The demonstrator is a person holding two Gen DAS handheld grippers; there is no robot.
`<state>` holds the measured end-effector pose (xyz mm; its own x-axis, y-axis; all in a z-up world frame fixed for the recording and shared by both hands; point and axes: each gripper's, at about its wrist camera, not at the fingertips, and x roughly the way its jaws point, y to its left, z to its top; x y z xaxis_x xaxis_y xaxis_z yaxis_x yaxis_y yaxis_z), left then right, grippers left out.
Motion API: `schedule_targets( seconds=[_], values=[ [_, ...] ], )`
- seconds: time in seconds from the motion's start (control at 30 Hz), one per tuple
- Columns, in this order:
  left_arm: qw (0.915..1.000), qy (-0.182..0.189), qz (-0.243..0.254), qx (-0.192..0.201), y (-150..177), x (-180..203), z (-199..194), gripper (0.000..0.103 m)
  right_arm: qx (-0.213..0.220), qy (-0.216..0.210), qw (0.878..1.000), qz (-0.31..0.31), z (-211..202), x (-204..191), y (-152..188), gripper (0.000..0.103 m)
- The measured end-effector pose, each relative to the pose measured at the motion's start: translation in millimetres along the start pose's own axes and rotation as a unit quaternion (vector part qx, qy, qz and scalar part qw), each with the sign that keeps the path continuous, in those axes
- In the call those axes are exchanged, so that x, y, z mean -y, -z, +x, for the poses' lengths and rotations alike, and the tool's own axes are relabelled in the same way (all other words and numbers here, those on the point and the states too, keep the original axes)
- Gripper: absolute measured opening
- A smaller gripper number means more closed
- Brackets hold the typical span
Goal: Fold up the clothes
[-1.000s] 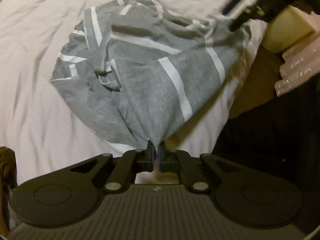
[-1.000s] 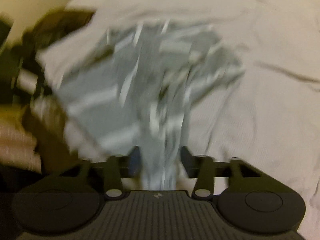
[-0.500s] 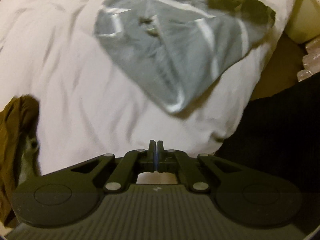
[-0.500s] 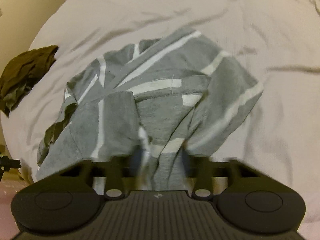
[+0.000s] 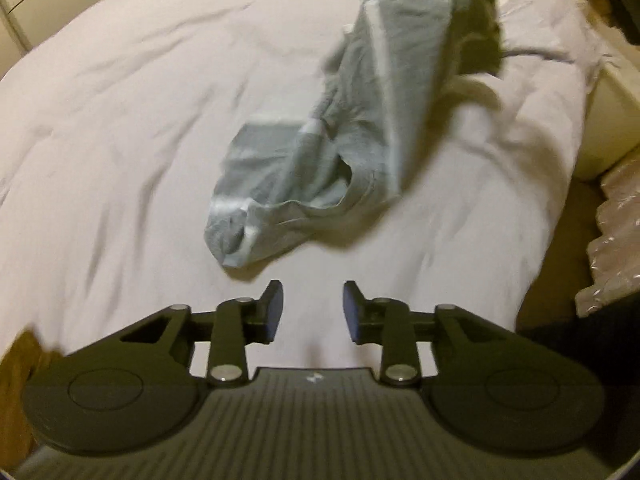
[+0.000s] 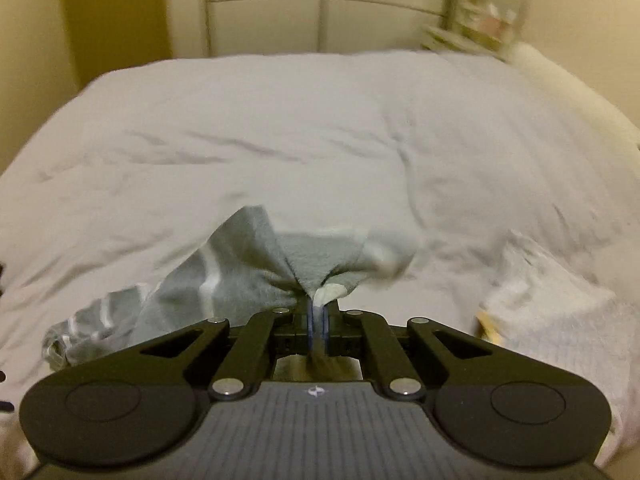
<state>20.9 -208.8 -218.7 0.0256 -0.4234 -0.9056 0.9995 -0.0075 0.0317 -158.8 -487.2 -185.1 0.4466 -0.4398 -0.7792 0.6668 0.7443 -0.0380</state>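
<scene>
A grey garment with white stripes (image 5: 336,136) hangs stretched from the top of the left wrist view down to the white bed sheet (image 5: 120,120), its lower end bunched on the sheet. My left gripper (image 5: 313,312) is open just short of that lower end, with nothing between its fingers. In the right wrist view my right gripper (image 6: 318,316) is shut on a pinched edge of the grey striped garment (image 6: 248,276), which trails down to the left. The top of the garment in the left wrist view runs out of frame.
The white bed sheet (image 6: 320,140) fills both views. A white folded cloth (image 6: 560,300) lies at the right in the right wrist view. Pale cabinet doors (image 6: 320,8) stand behind the bed. A cream box (image 5: 608,112) and plastic-wrapped packs (image 5: 616,248) sit past the bed's right edge.
My left gripper let go of the garment and opened. The right gripper closed on the garment's edge and lifted it, so the garment now hangs stretched instead of lying spread.
</scene>
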Motion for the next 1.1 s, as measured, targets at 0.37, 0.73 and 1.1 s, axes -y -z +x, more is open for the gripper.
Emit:
schedule_targets(
  seconds=[0.37,0.73,1.1],
  values=[
    [0.9958,0.048,0.061,0.048,-69,27,39,0.050,-0.211,-0.030,0.977,-0.021,0,-3,118,0.002],
    [0.9788,0.056,0.187,0.062,-133,82,119,0.052,-0.109,-0.044,0.992,0.039,12,28,83,0.052],
    [0.9562,0.124,0.262,0.037,-113,109,118,0.000,-0.146,-0.103,0.979,-0.095,86,11,70,0.000]
  ],
)
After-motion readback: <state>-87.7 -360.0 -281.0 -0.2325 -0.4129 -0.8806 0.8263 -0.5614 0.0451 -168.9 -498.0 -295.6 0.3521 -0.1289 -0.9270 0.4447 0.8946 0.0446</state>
